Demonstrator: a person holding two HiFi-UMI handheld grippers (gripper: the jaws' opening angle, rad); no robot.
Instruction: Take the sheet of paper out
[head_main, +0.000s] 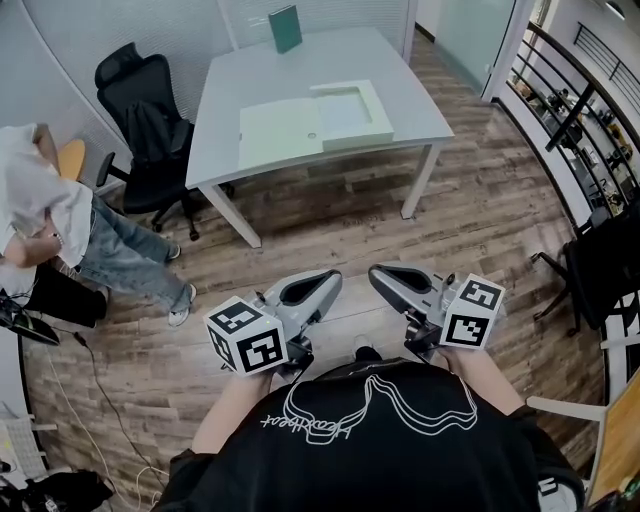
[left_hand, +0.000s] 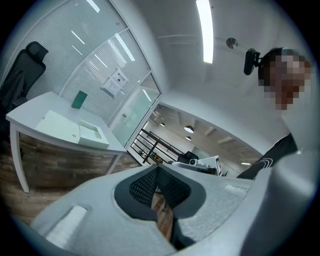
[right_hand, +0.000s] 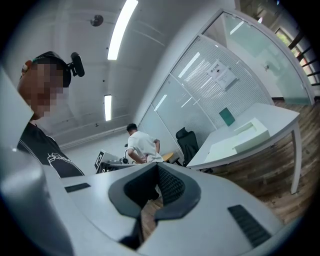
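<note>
Far across the wood floor (head_main: 330, 215), the white surface (head_main: 400, 60) carried an open white box (head_main: 345, 112); I held left claw (head_main: 330, 279) and right claw (head_main: 379, 273) well back, both pressed together, empty.

wood plank floor (head_main: 340, 215), grey table (head_main: 300, 65), black office chair (head_main: 140, 115), glass walls (head_main: 120, 25)

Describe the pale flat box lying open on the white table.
The pale greenish-white box lies open by the near edge of the white table. Its shallow raised-rim tray is on the right in the head view, its flat lid folded out to the left. It looks like card or plastic. Only the table touches it; its contents cannot be made out.
</note>
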